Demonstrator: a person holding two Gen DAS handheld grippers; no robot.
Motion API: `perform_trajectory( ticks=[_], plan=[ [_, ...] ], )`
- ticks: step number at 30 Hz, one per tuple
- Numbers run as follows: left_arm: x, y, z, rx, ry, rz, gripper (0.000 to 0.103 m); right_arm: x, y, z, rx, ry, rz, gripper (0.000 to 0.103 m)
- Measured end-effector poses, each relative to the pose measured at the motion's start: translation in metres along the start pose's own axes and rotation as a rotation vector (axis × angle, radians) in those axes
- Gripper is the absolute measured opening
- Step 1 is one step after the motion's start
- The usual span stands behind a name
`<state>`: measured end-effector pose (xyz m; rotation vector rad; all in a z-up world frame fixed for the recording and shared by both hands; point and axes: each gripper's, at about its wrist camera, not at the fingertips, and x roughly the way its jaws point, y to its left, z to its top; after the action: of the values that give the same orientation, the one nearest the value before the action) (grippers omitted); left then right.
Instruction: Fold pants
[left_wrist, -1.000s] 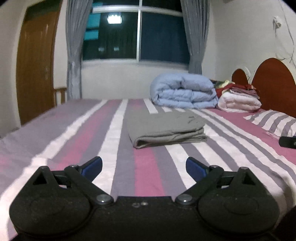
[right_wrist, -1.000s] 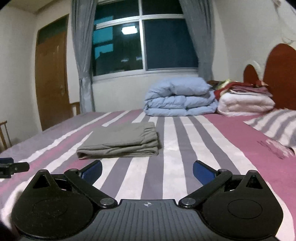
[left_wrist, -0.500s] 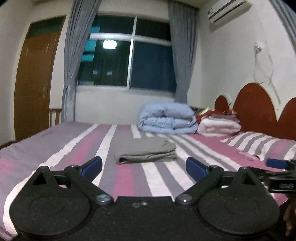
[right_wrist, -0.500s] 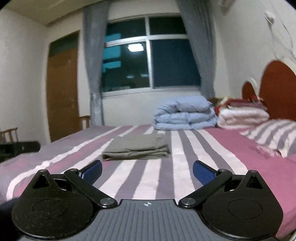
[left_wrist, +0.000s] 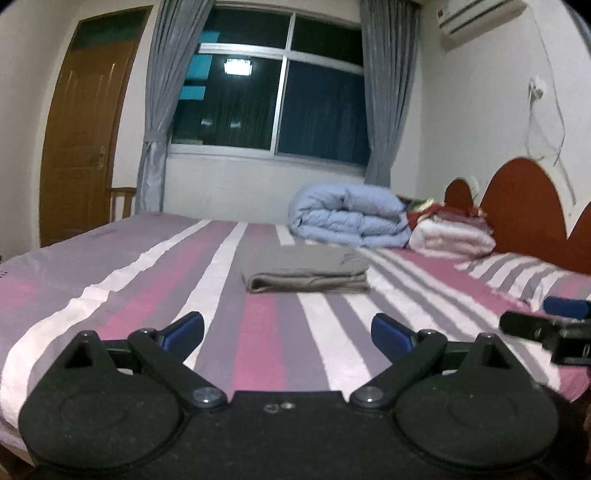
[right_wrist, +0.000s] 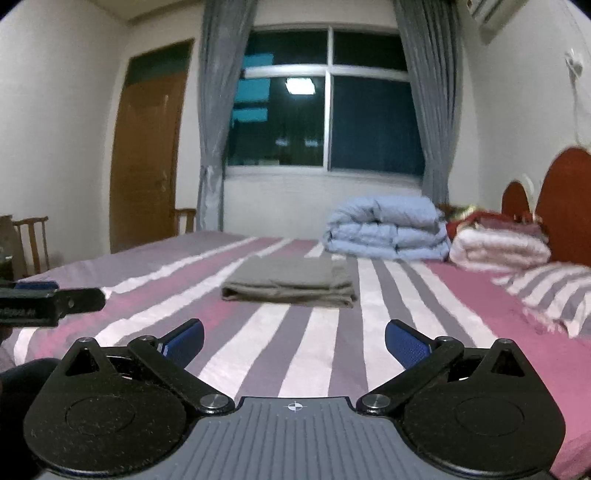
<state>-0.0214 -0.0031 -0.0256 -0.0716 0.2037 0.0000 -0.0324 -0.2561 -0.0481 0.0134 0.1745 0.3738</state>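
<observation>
Pants (left_wrist: 306, 269): grey, folded into a flat stack, frame centre on the striped bed (left_wrist: 258, 332), nothing touching them. Left gripper (left_wrist: 287, 328) and right gripper (right_wrist: 294, 338), bottom of frame, jaws spread wide, empty. Over the last second both have pulled back and levelled; stack looks smaller. Reads as fold finished, tools retreating. Blue duvet (left_wrist: 351, 221) beyond.

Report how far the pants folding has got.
Done, by the look of it: the grey pants lie folded in a flat, layered rectangle on the striped bed. In hand: nothing; the left gripper and right gripper are both open, empty and short of the pants. Left: nothing obvious.
</observation>
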Motion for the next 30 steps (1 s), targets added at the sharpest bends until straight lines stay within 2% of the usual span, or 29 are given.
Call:
perform_trajectory(
  ticks=[7, 11, 14, 30],
  plan=[
    [-0.013, -0.001, -0.005, -0.041, -0.033, -0.014, 0.091, -0.012, -0.005, -0.001, 0.027, -0.046, -0.003, 0.103],
    [-0.01, -0.006, -0.006, -0.028, -0.035, -0.024, 0.092, -0.008, -0.002, -0.002, 0.003, -0.036, 0.008, 0.103],
    [-0.004, -0.007, -0.007, -0.017, -0.007, -0.016, 0.092, -0.003, -0.004, -0.002, 0.008, -0.024, 0.01, 0.103],
    [-0.013, -0.006, -0.007, -0.022, -0.037, -0.025, 0.092, -0.005, -0.002, -0.004, 0.004, -0.03, 0.008, 0.103]
  ],
)
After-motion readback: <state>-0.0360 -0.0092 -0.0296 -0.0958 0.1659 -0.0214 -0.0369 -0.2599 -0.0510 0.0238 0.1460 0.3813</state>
